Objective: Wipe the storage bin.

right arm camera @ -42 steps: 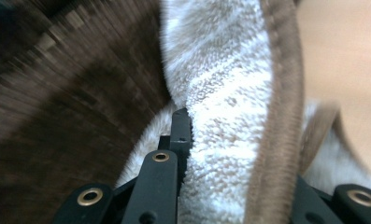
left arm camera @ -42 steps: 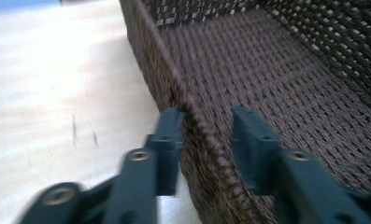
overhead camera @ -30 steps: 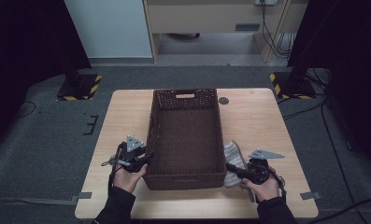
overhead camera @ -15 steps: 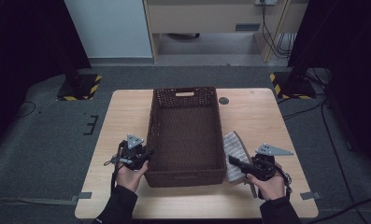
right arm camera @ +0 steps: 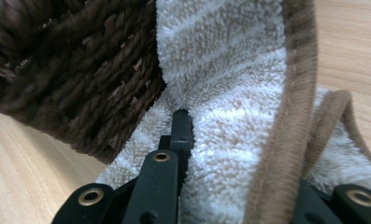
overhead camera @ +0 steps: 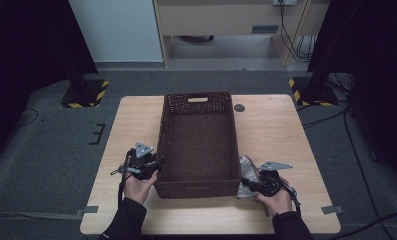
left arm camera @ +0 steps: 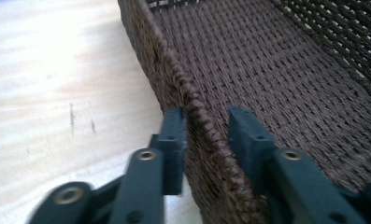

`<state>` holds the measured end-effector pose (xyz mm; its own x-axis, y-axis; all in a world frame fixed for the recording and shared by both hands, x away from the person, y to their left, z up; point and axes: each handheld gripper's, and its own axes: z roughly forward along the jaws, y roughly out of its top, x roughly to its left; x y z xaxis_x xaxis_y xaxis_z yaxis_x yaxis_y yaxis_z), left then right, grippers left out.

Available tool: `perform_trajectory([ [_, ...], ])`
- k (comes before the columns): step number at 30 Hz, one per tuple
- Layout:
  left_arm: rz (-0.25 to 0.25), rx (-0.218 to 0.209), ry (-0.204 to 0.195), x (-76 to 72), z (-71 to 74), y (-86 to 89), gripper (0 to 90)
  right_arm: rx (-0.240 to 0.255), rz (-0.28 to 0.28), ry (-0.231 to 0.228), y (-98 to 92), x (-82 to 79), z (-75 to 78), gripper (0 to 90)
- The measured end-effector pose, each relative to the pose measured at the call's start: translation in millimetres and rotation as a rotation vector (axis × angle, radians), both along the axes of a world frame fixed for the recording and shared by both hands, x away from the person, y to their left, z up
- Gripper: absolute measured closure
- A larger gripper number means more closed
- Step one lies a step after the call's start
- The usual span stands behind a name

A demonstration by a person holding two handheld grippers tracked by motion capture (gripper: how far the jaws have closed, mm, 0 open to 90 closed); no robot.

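Two grips matter here, and each could fail in its own way. At the lower left of the high view, the left gripper straddles the near left rim of the woven basket. In the left gripper view its jaws have just been opening: the wall stands between them, one pad close against the outer face, the other visibly clear of the inner side. So the jaws are part-open and not clamped, and any tug would let the basket slide or twist on the table.

At the lower right of the high view, the right gripper is closed tight on a striped towel with a brown hem. The towel lies on the table, pressed against the basket's near right corner. In the right gripper view the pile bulges around the jaws beside that corner.

Lifted carelessly, the towel could drag along the rough weave and snag, shoving the unsteadied basket. A thin pinch of loose pile might also slip, dropping the towel short of the rim.
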<state>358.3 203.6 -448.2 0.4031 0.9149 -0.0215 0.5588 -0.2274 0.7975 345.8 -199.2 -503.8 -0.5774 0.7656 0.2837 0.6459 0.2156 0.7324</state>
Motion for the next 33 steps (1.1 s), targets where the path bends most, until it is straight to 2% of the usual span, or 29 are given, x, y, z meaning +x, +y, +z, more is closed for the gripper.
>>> perform_trajectory([
  [3, -0.017, 0.002, 0.006, -4.6, 0.1, 0.7, 54.6, 0.068, -0.01, -0.045, -11.2, -5.7, 15.3, 78.2],
  [6, -0.026, -0.012, -0.002, -9.6, 4.0, 1.6, 51.5, 0.168, -0.013, -0.108, -22.9, -18.5, 41.1, 78.2],
  [10, -0.031, -0.01, 0.008, -18.8, 7.4, 1.3, 50.2, 0.223, 0.025, -0.139, -19.3, -32.7, 57.0, 78.3],
  [13, -0.037, 0.001, 0.043, -23.6, 3.5, -1.4, 55.7, 0.213, 0.038, -0.133, -11.3, -38.6, 54.8, 78.5],
  [15, -0.029, -0.002, 0.05, -25.3, 1.8, -1.9, 61.8, 0.192, 0.018, -0.114, -9.3, -39.5, 45.0, 78.6],
  [20, -0.021, -0.023, 0.051, -27.5, -0.5, -1.1, 64.0, 0.1, 0.0, -0.012, -3.0, -36.6, 4.6, 78.6],
  [21, -0.02, -0.026, 0.051, -27.5, -0.6, -1.0, 64.2, 0.095, -0.01, 0.013, -1.9, -35.5, -1.4, 78.6],
  [22, -0.02, -0.028, 0.052, -27.2, -0.5, -0.8, 64.2, 0.097, -0.021, 0.015, -1.6, -34.5, -3.8, 78.4],
  [23, -0.023, -0.027, 0.056, -27.0, -0.3, -0.2, 64.1, 0.093, -0.016, 0.02, -2.4, -33.7, -2.2, 78.2],
  [25, -0.022, -0.031, 0.052, -26.8, -0.6, -0.2, 63.5, 0.087, -0.006, -0.009, -4.8, -32.8, 3.3, 77.8],
  [26, -0.026, -0.024, 0.048, -26.9, -0.5, 0.2, 62.8, 0.1, -0.006, -0.017, -7.0, -32.8, 7.8, 77.7],
  [30, -0.024, -0.016, 0.037, -26.8, -0.9, -0.2, 60.7, 0.161, -0.029, -0.101, -19.2, -34.5, 31.5, 77.7],
  [33, -0.026, -0.011, 0.04, -26.4, -0.7, 0.3, 59.2, 0.209, -0.024, -0.145, -23.1, -39.5, 48.5, 77.8],
])
